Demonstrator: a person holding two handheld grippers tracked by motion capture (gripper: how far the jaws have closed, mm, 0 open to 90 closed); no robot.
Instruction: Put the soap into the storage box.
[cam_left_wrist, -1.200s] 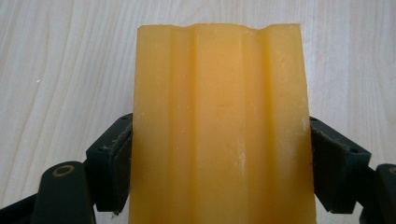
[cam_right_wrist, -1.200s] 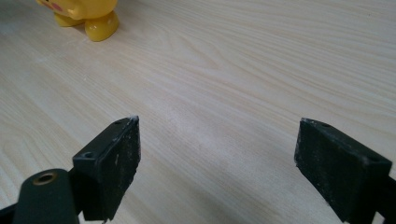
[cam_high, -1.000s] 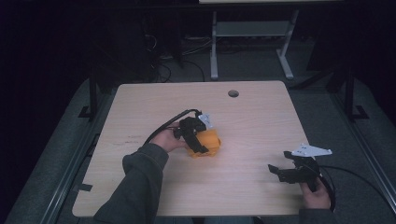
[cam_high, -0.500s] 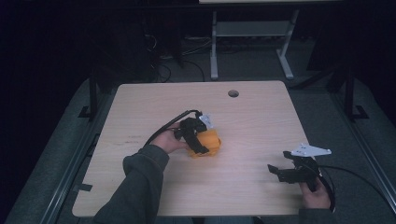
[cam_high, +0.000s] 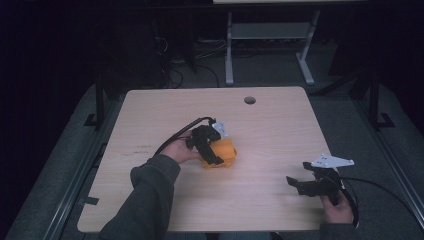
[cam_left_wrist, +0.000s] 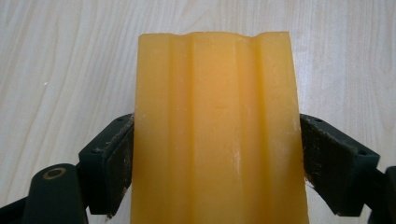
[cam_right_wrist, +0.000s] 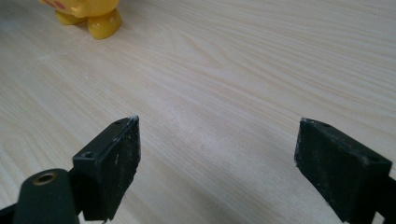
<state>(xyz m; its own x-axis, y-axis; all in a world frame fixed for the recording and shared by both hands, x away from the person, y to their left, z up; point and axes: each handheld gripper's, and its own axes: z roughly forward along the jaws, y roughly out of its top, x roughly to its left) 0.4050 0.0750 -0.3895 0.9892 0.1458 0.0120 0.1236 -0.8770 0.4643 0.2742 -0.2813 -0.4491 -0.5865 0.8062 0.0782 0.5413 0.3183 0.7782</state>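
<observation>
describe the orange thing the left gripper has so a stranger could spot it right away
Start at the light wooden table and look just left of its middle. There the left gripper clamps an orange ridged block between its jaws. It is the one bright thing there, with shallow grooves running along its length.

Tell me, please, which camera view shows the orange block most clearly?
The left gripper view: the orange block sits large between the left tool's jaws, ridges visible. The high view shows it small, partly covered. The right gripper view catches a yellow piece at its top edge.
</observation>
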